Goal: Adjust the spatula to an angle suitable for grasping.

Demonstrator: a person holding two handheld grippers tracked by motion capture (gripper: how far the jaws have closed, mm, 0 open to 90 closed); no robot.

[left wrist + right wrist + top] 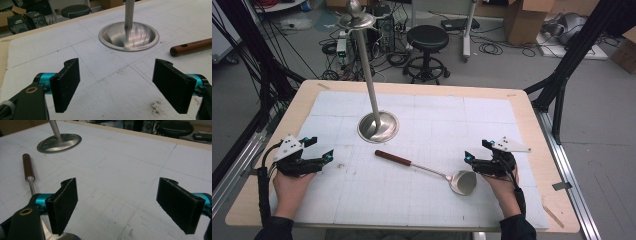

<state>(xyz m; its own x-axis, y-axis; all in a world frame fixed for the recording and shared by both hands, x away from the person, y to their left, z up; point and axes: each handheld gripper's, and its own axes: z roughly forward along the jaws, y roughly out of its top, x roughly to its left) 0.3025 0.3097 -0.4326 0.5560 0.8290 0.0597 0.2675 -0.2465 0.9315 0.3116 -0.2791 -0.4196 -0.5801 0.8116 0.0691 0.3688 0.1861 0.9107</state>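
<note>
Spatula [432, 171] flat on white mat [492, 120], wooden handle toward stand base [378, 126], metal blade just beside right gripper [475, 152], not touching; right jaws wide apart, empty; left gripper [319, 147] jaws apart, empty, well left of handle

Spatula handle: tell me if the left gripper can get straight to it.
Probably yes: the left gripper is open, and bare mat lies between it and the spatula handle, which lies flat, apart from the stand.
</note>
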